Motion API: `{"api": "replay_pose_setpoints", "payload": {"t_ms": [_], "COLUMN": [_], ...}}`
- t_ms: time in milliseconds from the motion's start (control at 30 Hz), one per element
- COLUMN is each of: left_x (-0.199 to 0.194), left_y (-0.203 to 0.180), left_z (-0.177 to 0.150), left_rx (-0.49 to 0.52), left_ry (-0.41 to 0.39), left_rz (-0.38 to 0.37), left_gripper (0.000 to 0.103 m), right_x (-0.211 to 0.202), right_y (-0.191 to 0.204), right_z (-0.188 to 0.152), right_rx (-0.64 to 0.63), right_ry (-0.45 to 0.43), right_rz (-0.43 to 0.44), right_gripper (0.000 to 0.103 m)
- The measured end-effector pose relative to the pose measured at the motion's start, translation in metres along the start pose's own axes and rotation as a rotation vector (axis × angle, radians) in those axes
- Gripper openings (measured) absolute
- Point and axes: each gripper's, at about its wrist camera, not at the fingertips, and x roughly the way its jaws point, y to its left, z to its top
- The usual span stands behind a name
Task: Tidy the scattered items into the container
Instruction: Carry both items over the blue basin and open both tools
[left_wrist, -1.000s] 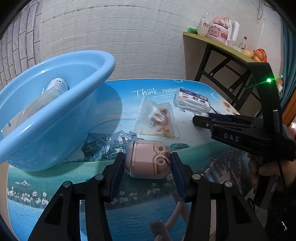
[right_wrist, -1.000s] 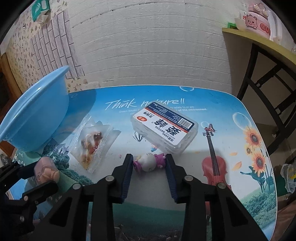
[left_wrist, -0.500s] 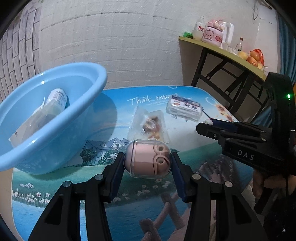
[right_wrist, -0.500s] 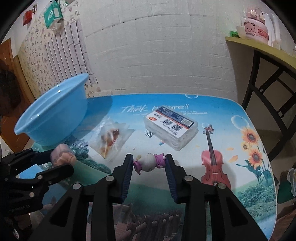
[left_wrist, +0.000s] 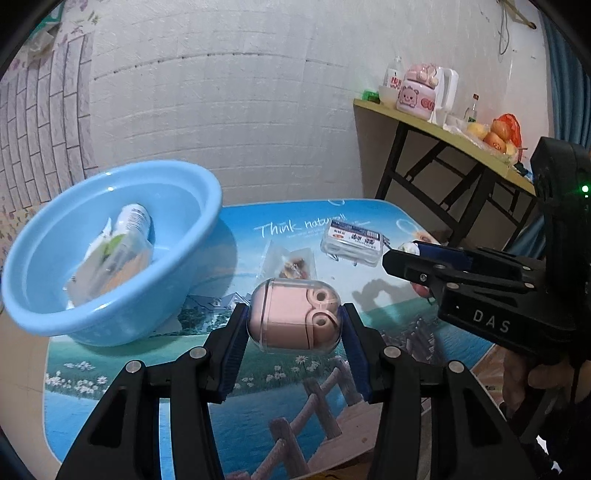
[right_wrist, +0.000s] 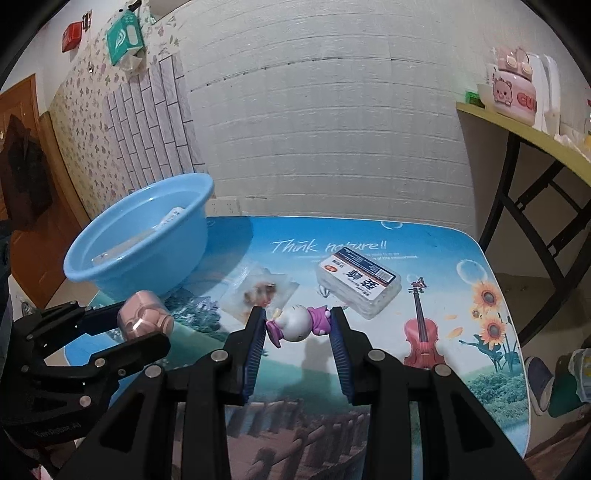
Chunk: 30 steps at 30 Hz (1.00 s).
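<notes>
My left gripper (left_wrist: 293, 319) is shut on a pink earbud case (left_wrist: 293, 317) and holds it above the table, right of the blue basin (left_wrist: 110, 251). The basin holds a tube and packets. My right gripper (right_wrist: 298, 325) is shut on a small white and purple toy figure (right_wrist: 299, 325), lifted above the table. The left gripper with the case also shows in the right wrist view (right_wrist: 146, 321), near the basin (right_wrist: 140, 243). A clear snack packet (right_wrist: 258, 291) and a labelled plastic box (right_wrist: 358, 282) lie on the table.
The table (right_wrist: 424, 369) carries a printed landscape mat. A white brick wall stands behind it. A yellow side table (left_wrist: 443, 129) with a pink kettle and fruit stands at the right. A wooden door (right_wrist: 26, 184) is at the left.
Both grippers have risen from the table with their items. The basin and the table items now sit lower and farther in both views.
</notes>
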Motion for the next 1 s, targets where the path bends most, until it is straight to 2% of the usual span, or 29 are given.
{"api": "replay_pose_setpoints", "payload": {"t_ms": [533,1000], "left_x": [-0.060,-0.088], "left_y": [0.022,0.056], "left_z": [0.017,0.028], "left_rx": [-0.037,-0.075], "left_ry": [-0.135,-0.190], "left_rz": [0.108,0.201], "left_gripper": [0.047,0.047], "right_x": [-0.044,-0.051], "right_y": [0.046,0.089], "right_z": [0.014,0.026], "right_rx": [-0.061,-0.117], "right_ry": [-0.087,-0.138], "right_rz": [0.070,0.150], "right_gripper": [0.036,0.036]}}
